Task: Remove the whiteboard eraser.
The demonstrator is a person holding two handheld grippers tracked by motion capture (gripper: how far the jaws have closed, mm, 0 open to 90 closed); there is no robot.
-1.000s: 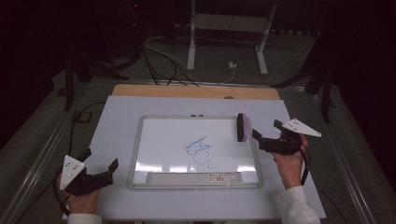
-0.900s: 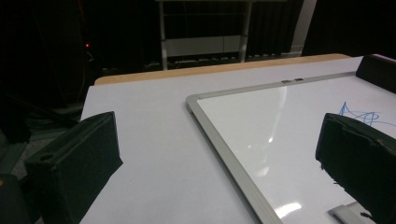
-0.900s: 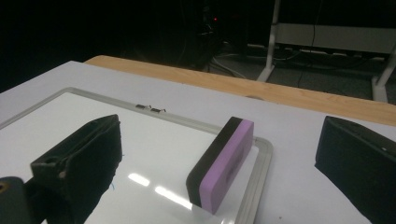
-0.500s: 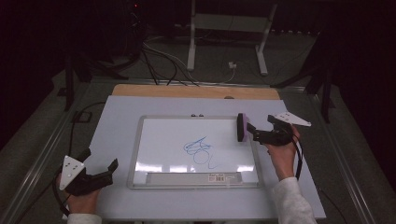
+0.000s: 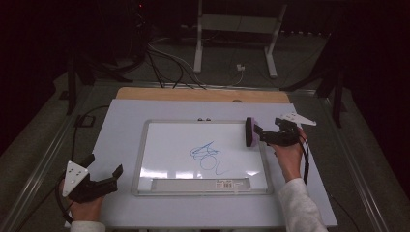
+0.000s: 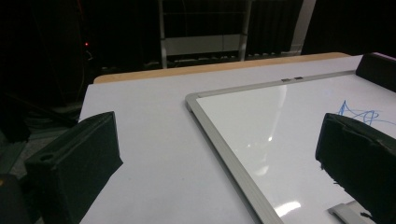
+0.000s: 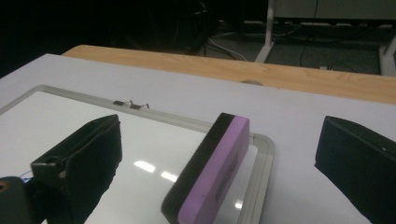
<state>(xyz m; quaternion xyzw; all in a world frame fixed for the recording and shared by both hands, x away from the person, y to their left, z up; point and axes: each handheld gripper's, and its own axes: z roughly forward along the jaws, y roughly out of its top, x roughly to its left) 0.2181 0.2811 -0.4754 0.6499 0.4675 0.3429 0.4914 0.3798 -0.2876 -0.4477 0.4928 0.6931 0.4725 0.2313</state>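
Just ahead of our right gripper (image 5: 261, 135), the purple-and-black eraser (image 7: 210, 168) stands on its long edge at the whiteboard's (image 5: 159, 145) near right rim. It sits between the jaws, which stand wide apart, touching neither. We judge the wiping barely begun: the blue scribble (image 5: 207, 157) beyond the eraser, toward the board's middle, looks whole, so gripping and rubbing remain. Farther off, our left gripper (image 5: 104, 179) hovers beside the board's opposite edge, jaws spread and holding nothing.
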